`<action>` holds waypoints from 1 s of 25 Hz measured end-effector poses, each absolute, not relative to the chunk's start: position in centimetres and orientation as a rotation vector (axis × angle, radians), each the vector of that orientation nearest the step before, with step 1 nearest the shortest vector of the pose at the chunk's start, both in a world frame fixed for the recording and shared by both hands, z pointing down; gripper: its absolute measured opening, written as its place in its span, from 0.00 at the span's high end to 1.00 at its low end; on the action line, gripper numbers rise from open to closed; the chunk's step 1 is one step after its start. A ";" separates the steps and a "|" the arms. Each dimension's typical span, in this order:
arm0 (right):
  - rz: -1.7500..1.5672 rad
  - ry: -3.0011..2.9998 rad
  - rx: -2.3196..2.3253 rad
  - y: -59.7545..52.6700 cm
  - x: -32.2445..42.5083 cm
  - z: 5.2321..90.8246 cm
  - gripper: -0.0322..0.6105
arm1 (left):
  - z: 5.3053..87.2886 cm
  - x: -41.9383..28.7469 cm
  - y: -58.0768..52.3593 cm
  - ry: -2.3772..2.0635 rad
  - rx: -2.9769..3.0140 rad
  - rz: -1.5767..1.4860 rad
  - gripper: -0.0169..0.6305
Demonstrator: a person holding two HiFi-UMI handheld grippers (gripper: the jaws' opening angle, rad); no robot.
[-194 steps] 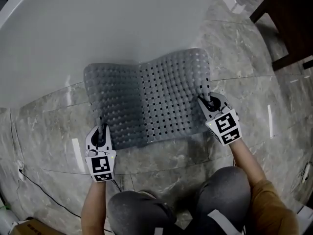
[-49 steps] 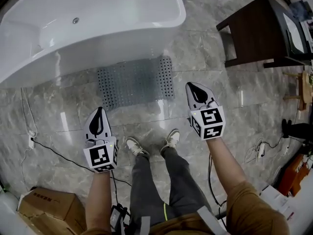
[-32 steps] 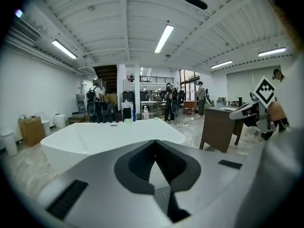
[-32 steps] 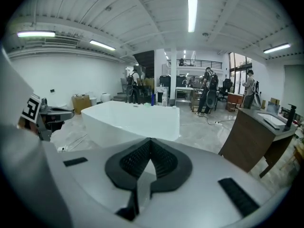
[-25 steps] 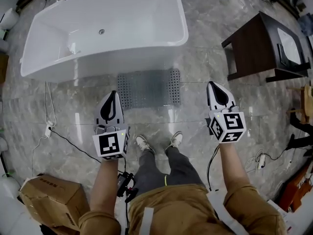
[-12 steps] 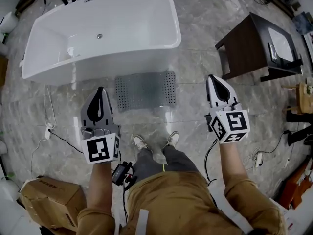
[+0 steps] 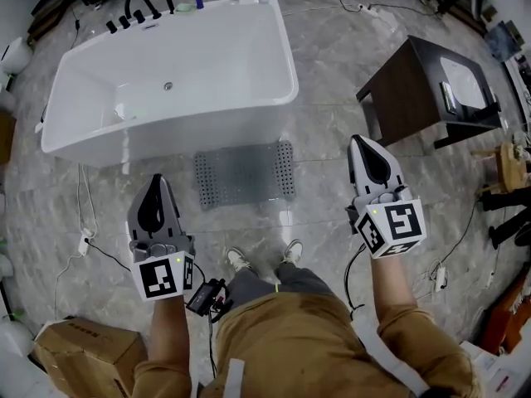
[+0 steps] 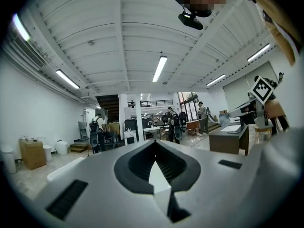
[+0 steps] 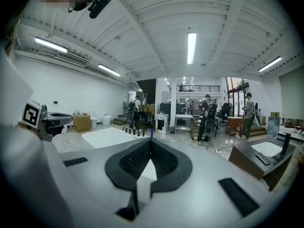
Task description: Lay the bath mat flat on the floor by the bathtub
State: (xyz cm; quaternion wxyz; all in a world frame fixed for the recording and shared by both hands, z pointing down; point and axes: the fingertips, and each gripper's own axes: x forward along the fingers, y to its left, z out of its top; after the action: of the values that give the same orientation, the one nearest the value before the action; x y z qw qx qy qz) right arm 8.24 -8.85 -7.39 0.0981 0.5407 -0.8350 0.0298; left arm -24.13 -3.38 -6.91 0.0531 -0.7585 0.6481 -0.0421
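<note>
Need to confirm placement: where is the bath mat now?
Head view, centre: the bath mat lies flat on the floor beside the bathtub, just ahead of the person's shoes.

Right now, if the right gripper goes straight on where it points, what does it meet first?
Nothing close: the right gripper, shut and empty, aims into the gap between the bathtub and the cabinet. Depth beyond is unclear.

Left gripper (image 7: 155, 203) and right gripper (image 7: 366, 155) held forward, jaws closed, both empty
</note>
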 end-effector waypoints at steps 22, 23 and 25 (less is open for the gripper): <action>-0.023 -2.504 1.705 -4.8 11.9 -15.8 0.95 | -13.1 -25.6 1.7 1.934 -2.245 -0.053 0.97; -0.026 -2.500 1.712 -4.6 12.2 -15.9 0.95 | -13.3 -25.8 2.0 1.938 -2.243 -0.049 0.97; -0.023 -2.494 1.727 -4.2 12.7 -16.0 0.95 | -13.5 -26.0 2.7 1.947 -2.233 -0.050 0.97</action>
State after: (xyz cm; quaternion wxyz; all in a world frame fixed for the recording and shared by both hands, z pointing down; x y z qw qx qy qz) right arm 12.66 -4.22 -16.05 0.0542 0.5684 -0.8209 -0.0077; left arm -26.04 2.69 -13.54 0.0890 -0.7507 0.6544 -0.0167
